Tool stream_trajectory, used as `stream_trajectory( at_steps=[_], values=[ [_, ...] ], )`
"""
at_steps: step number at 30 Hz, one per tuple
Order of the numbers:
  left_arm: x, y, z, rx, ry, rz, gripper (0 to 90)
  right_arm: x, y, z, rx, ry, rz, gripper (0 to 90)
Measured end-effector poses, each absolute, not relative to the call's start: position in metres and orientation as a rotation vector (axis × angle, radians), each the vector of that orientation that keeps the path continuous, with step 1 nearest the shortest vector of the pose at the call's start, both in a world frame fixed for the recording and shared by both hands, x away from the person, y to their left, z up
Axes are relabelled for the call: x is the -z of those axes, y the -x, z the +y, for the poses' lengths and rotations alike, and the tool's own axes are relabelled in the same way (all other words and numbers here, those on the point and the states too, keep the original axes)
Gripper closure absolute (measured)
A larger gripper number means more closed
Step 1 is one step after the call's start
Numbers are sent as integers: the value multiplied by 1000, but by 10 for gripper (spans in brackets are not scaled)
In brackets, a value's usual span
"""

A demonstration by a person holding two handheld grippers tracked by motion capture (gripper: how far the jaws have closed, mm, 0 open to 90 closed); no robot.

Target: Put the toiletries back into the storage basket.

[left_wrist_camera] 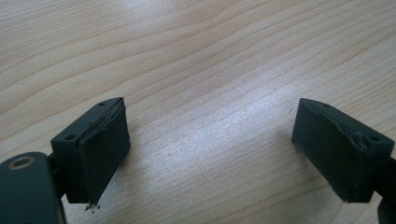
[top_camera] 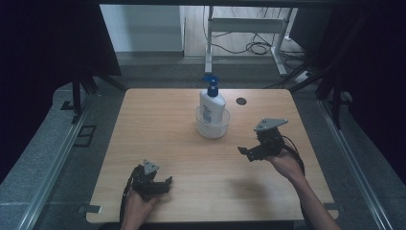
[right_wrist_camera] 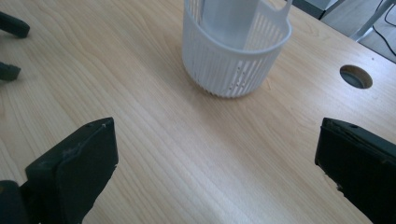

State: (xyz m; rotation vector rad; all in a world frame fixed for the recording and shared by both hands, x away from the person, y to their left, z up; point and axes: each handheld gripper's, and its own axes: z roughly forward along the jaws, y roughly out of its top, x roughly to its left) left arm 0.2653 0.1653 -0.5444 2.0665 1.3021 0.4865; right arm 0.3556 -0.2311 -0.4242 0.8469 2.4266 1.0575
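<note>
A white pump bottle with a blue pump head stands upright inside a round white slotted basket at the table's middle back. In the right gripper view the basket sits ahead, with the bottle's white body rising from it. My right gripper hangs open to the right of the basket, jaws wide apart and nothing between them. My left gripper rests low near the front left edge, open over bare wood.
The wooden table has a round cable hole at the back right of the basket, also visible as a hole in the right gripper view. Dark curtains flank both sides. A white desk frame stands on the floor beyond.
</note>
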Motion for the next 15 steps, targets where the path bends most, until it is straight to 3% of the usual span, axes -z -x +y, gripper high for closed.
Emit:
stream_trajectory(
  at_steps=[15],
  values=[
    [544, -265, 165, -486, -2070, 1303, 109, 444, -333, -257, -1032, -908, 2403, 0]
  ],
)
